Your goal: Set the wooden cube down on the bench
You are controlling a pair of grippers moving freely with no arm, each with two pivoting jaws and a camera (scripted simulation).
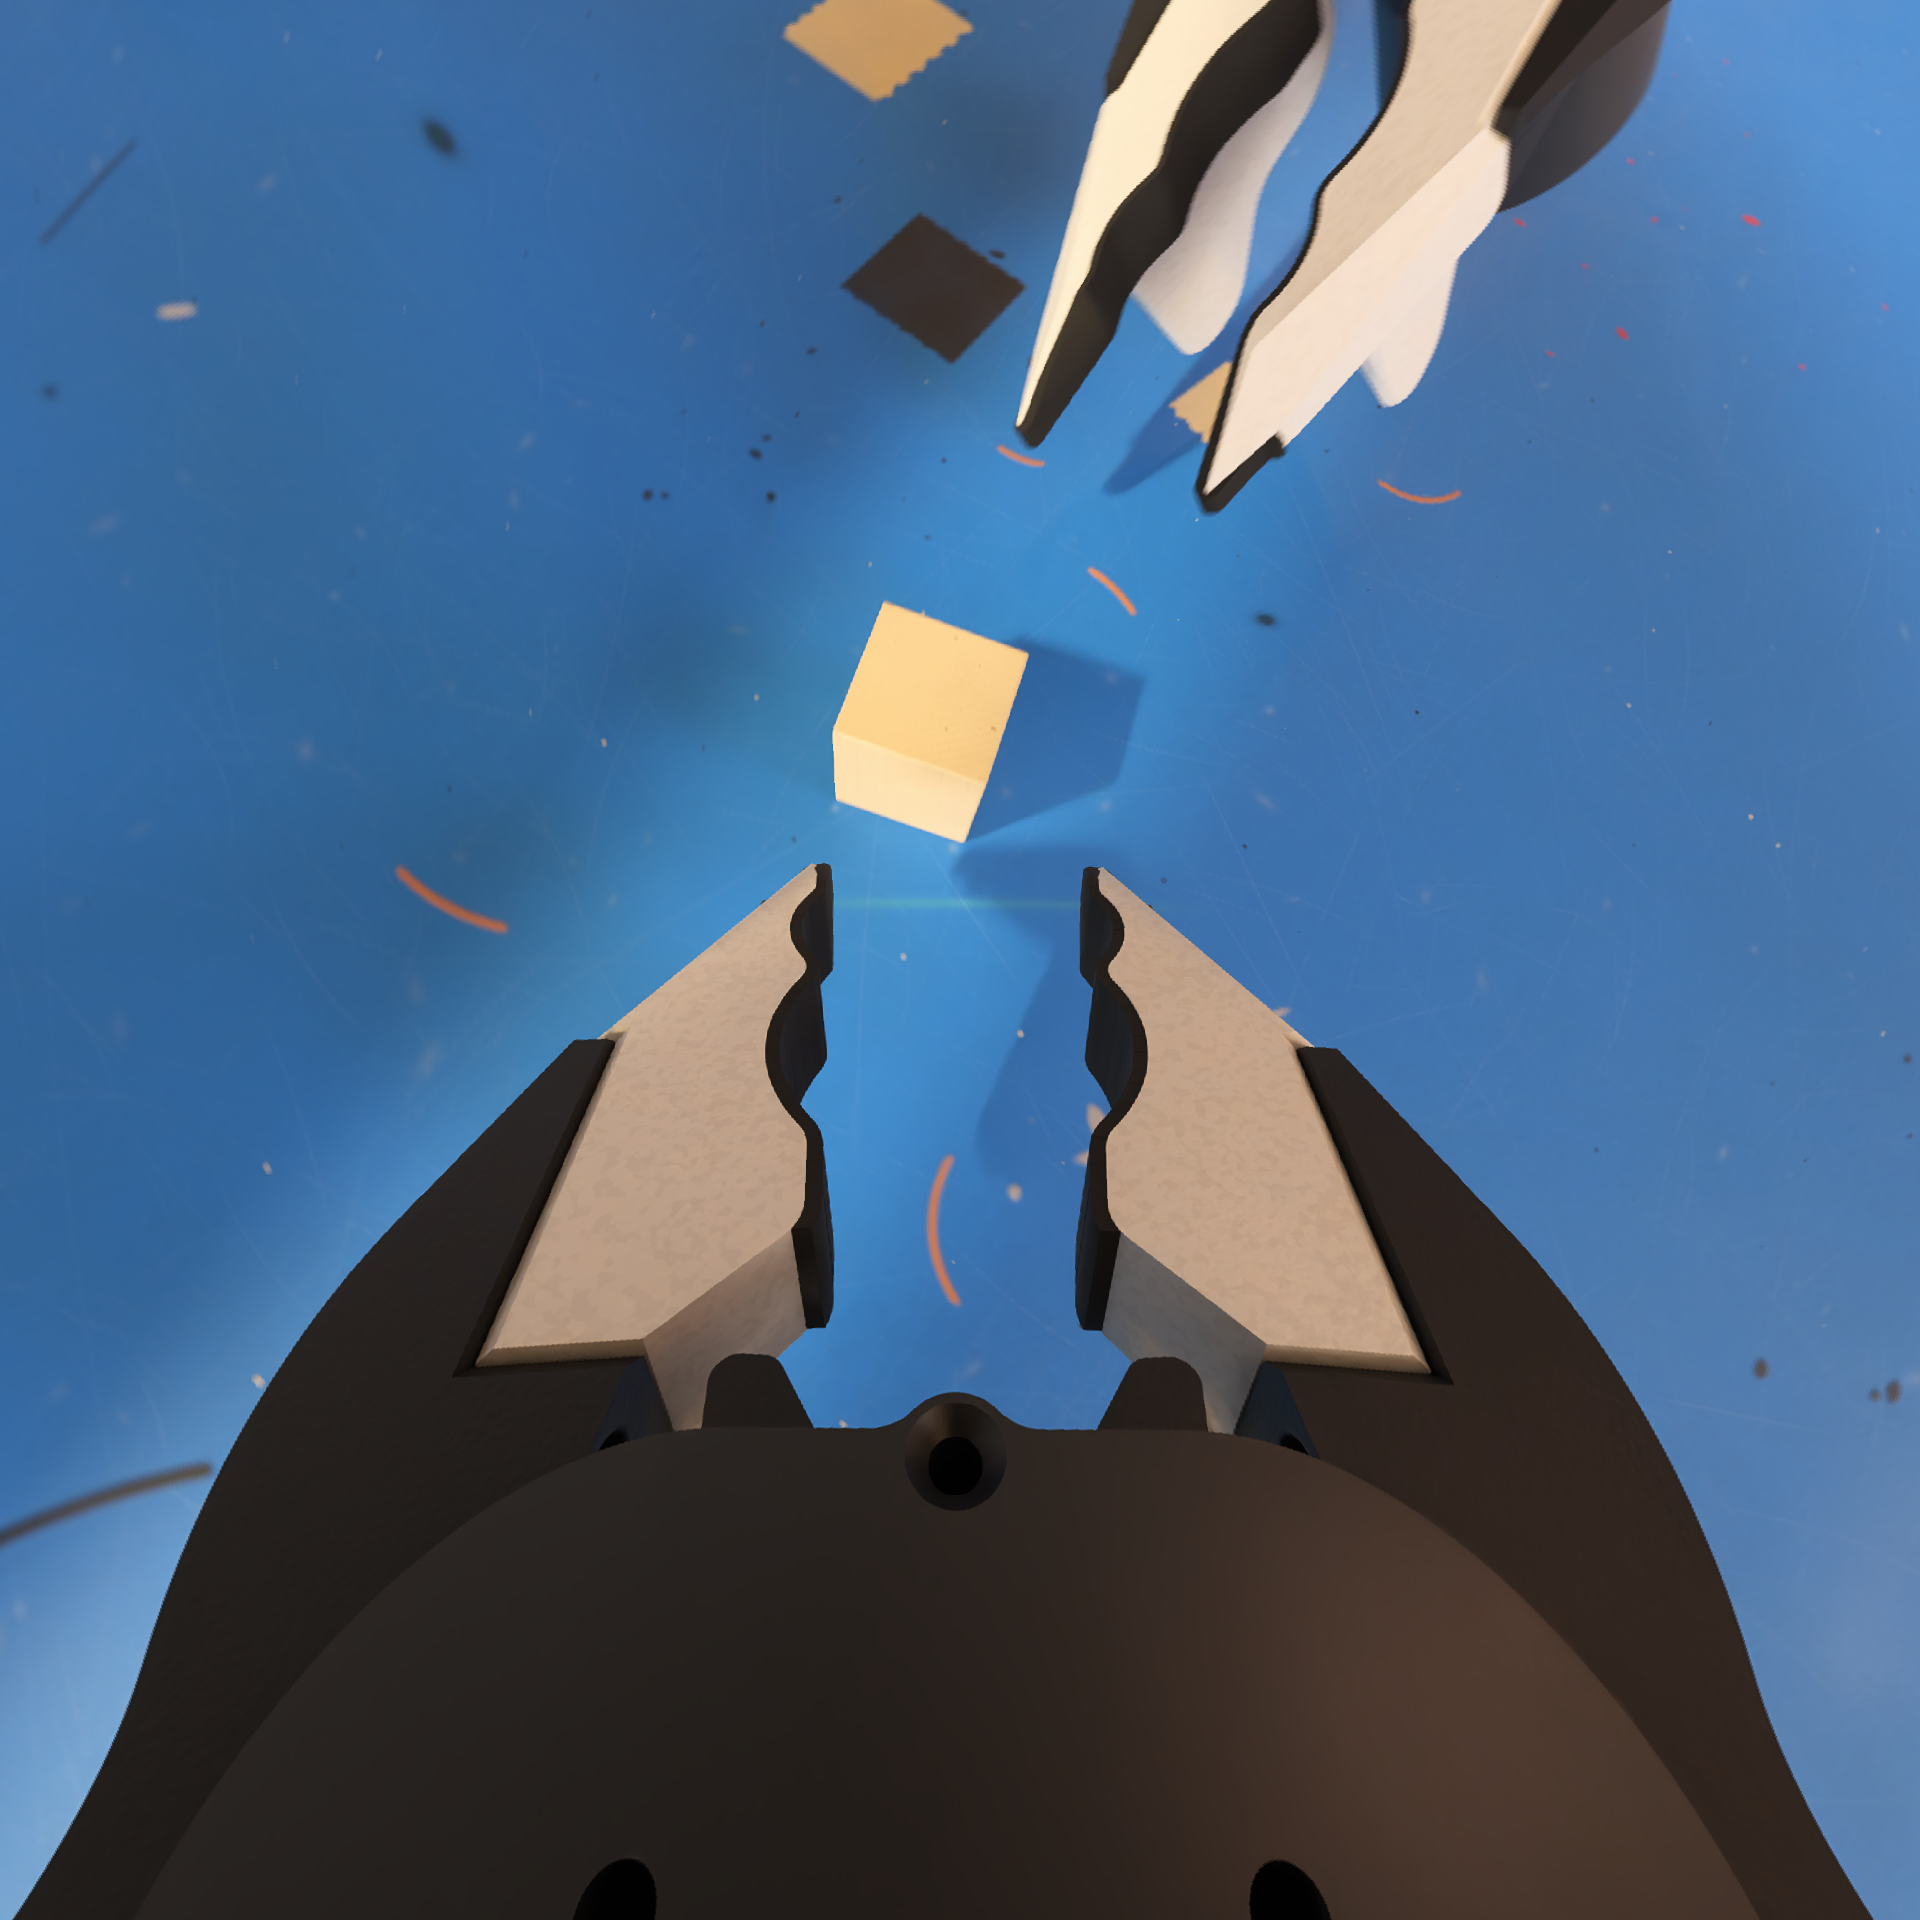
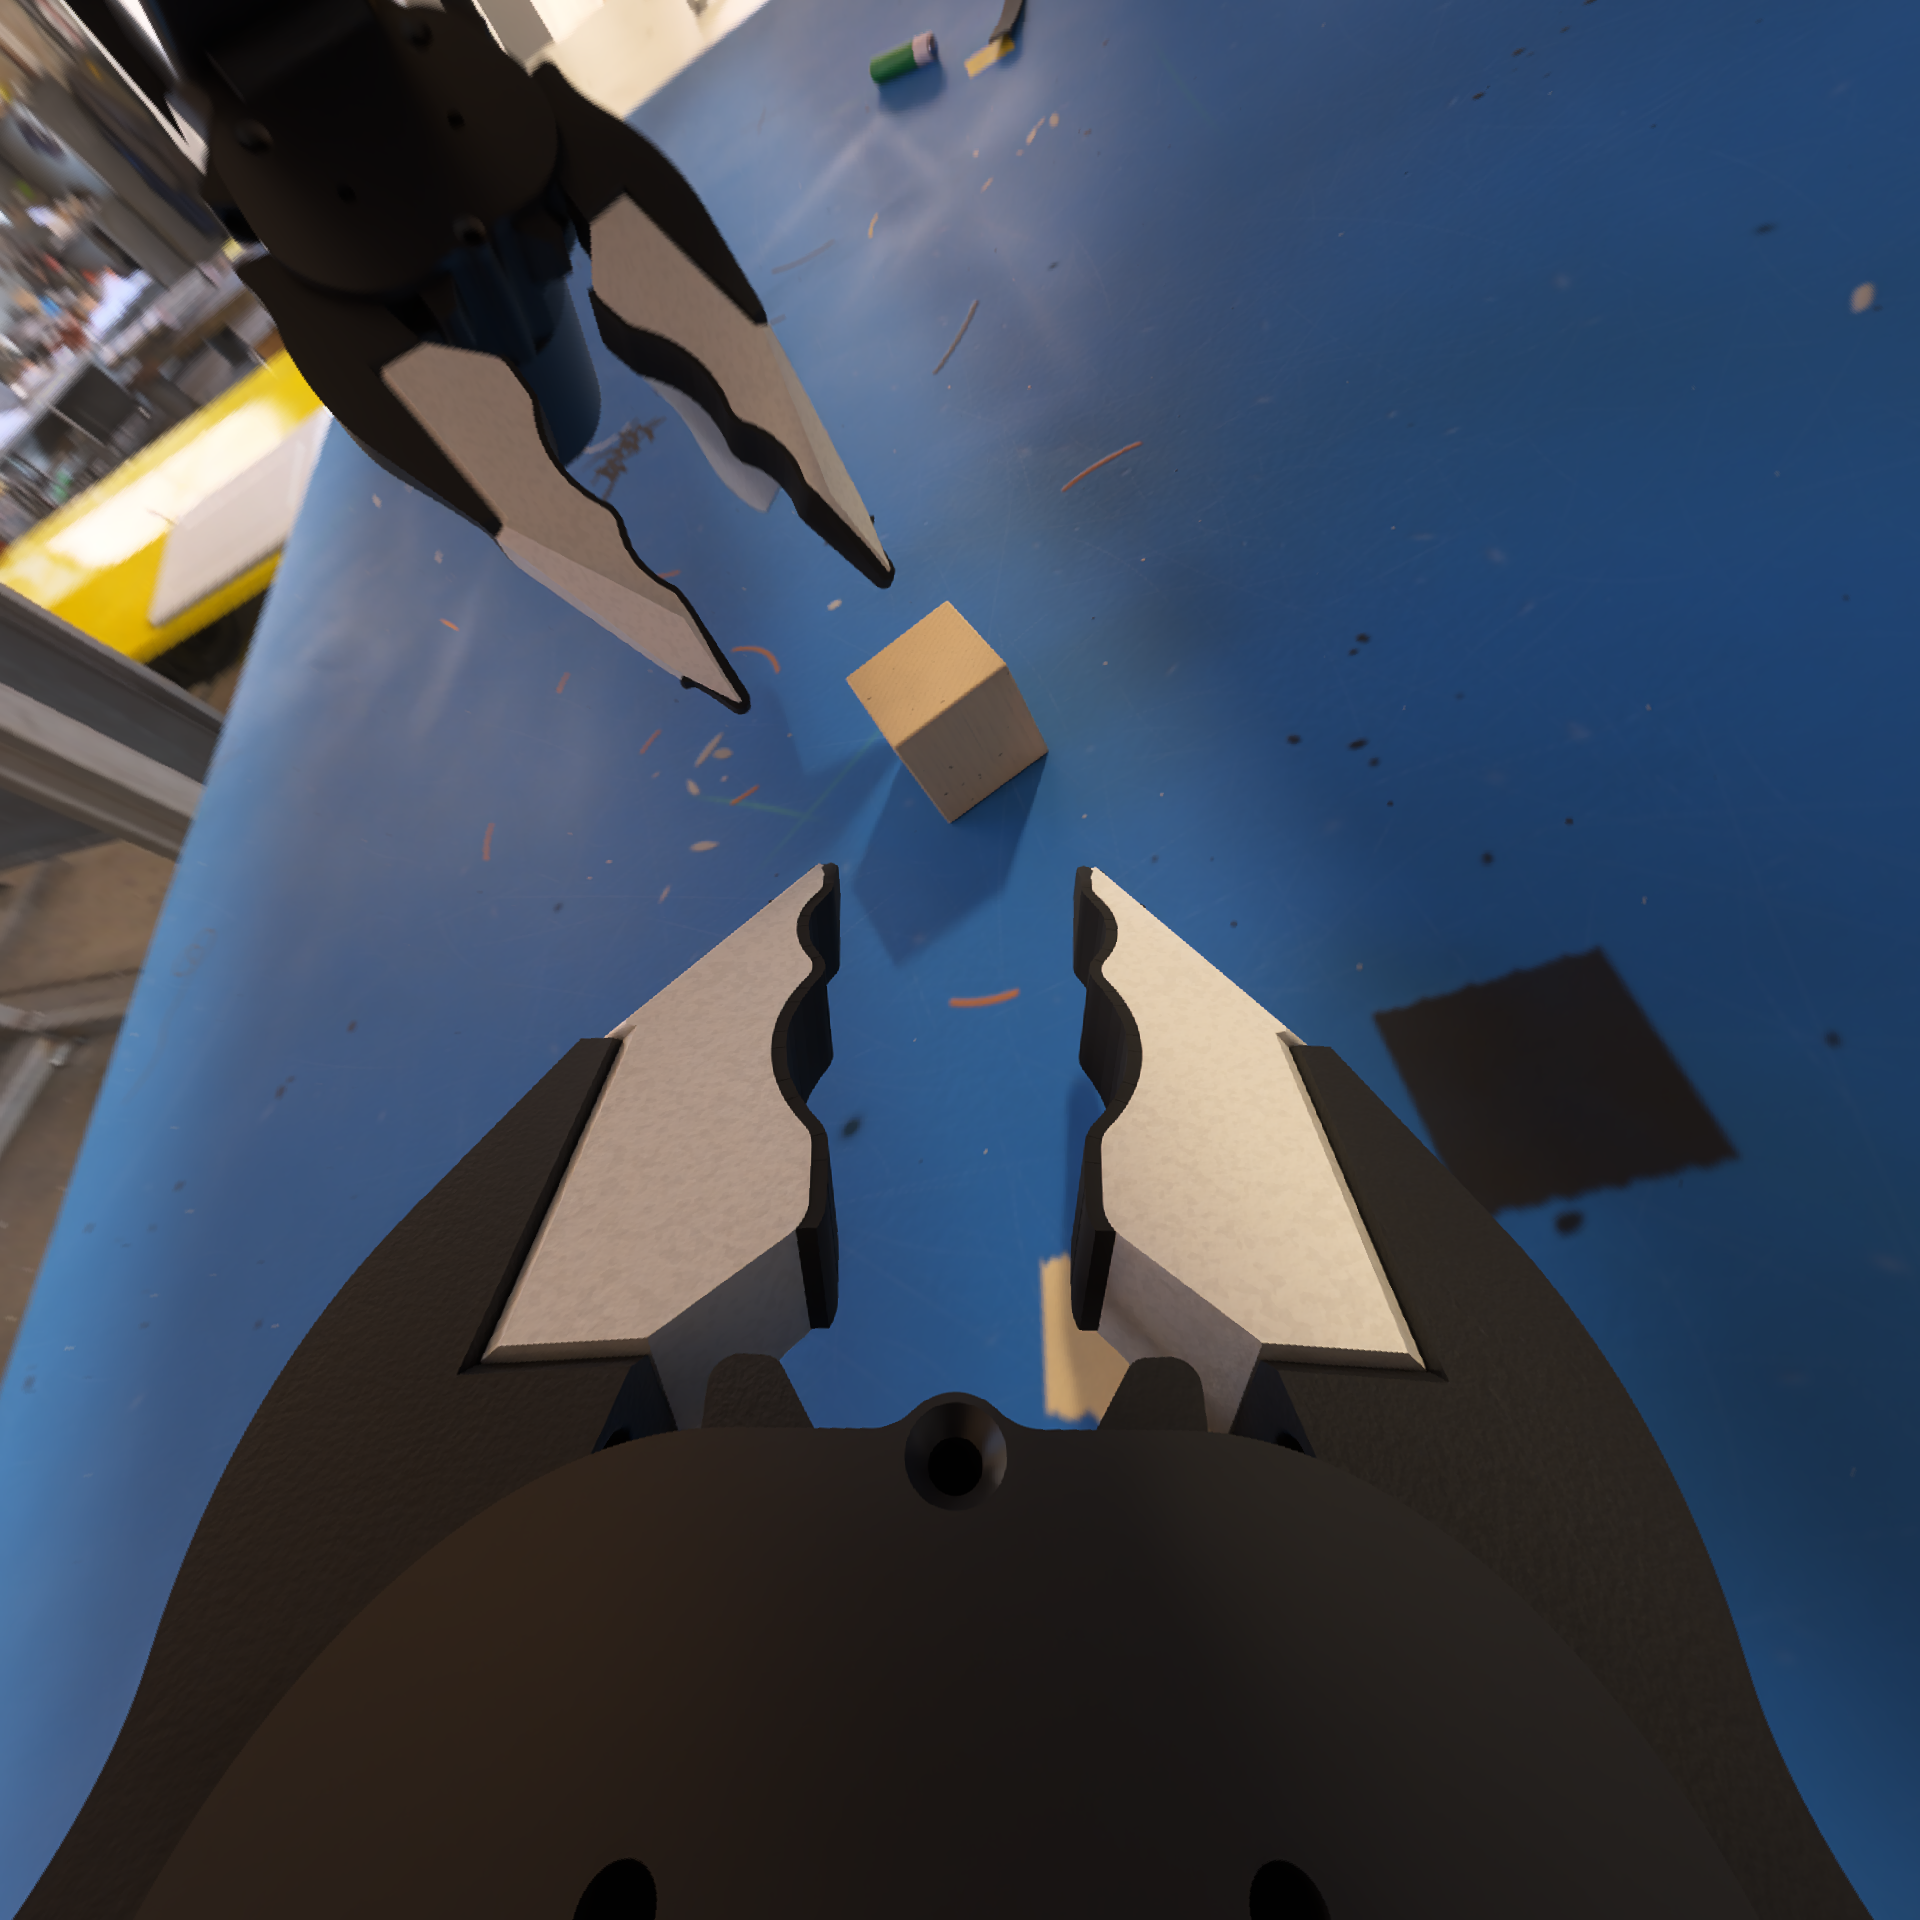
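A: How do the jaws stand?

B: Both pairs are apart and hold nothing. The left gripper (image 1: 956,883) hangs over the blue tabletop (image 1: 416,623) with the cube (image 1: 928,717) just ahead of its tips. The right gripper (image 2: 956,883) faces it from the other side, the cube (image 2: 945,709) just ahead of it too.

A: So where is the cube?

B: Flat on the tabletop between the two grippers, touching neither, well in from the left edge that the right wrist view shows.

A: Which step is this?

B: I judge the setting-down done. What remains is to draw back cleanly without knocking the cube.

A: Which way does it point?

B: It has no long axis, all sides being alike. It sits upright, turned so one corner faces the right gripper.

A: Anything beyond?

B: A dark square patch (image 2: 1553,1081), and a green cylinder (image 2: 902,59) toward the far end.
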